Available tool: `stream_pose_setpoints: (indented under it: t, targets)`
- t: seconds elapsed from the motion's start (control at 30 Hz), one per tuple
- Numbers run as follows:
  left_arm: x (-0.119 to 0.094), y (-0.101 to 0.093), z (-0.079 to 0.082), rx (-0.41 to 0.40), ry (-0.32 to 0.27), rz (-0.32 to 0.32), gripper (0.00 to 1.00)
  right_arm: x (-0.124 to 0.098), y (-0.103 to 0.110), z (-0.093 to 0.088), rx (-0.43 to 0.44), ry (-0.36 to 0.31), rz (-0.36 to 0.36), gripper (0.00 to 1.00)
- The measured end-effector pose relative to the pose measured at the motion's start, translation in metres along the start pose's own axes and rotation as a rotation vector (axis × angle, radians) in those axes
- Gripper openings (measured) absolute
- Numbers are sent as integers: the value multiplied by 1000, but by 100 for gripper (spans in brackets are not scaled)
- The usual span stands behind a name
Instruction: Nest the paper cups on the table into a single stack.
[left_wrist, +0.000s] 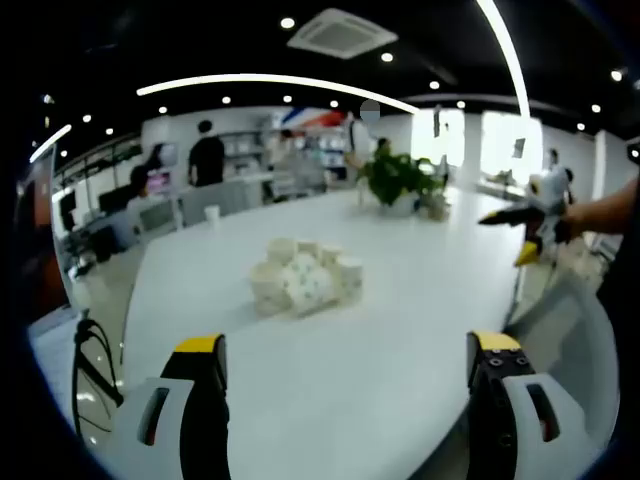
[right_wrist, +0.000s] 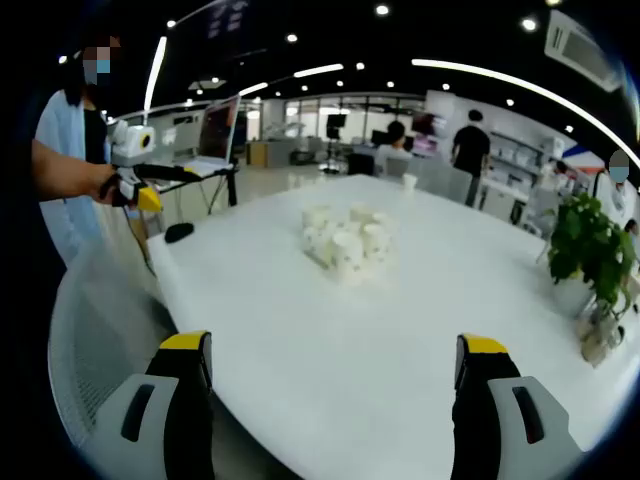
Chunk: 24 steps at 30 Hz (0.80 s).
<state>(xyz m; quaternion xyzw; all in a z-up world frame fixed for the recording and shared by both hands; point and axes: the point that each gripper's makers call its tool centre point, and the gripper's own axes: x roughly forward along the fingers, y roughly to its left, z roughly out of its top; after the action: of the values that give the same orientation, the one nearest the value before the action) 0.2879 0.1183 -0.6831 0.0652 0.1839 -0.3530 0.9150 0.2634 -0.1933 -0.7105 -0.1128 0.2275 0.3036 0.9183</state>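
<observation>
A cluster of several white paper cups (left_wrist: 305, 275) lies in the middle of the white table (left_wrist: 400, 340), some upright and some tipped on their sides. The same cups (right_wrist: 347, 240) appear in the right gripper view. My left gripper (left_wrist: 347, 345) is open, its yellow-tipped jaws spread wide and empty, well short of the cups near the table's edge. My right gripper (right_wrist: 333, 345) is open and empty too, facing the cups from the opposite side. Each gripper also shows in the other's view, held in a person's hand: the right gripper (left_wrist: 525, 218) and the left gripper (right_wrist: 150, 190).
A potted plant (left_wrist: 400, 180) stands on the far part of the table, also seen as the plant (right_wrist: 590, 250). A single cup (right_wrist: 408, 182) sits apart near the far edge. A small black object (right_wrist: 180, 232) lies by the table's corner. A mesh chair (right_wrist: 100, 330) stands close by. People are in the background.
</observation>
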Motion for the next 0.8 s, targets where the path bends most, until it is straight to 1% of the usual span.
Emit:
stream_pose_setpoints:
  t: [0.13, 0.3, 0.37, 0.53, 0.6, 0.8]
  targets:
    - [1, -2, -2, -25, 4, -13, 98, 0, -1, -1, 1, 5, 1, 100]
    - [1, -2, -1, -26, 8, -21, 98, 1, -3, -1, 0, 5, 1, 100]
    - [0, 3, 0, -19, 6, -1, 97, 1, -3, -1, 0, 6, 1, 100]
    - [-5, 10, 1, -44, -5, 10, 98, 2, -5, -1, 2, 7, -1, 100]
    - [-6, 13, -2, -34, 9, 22, 98, 2, -5, -2, 0, 9, 0, 100]
    - [-11, 14, -5, -35, 18, 26, 98, 5, -9, 0, -1, 7, 1, 100]
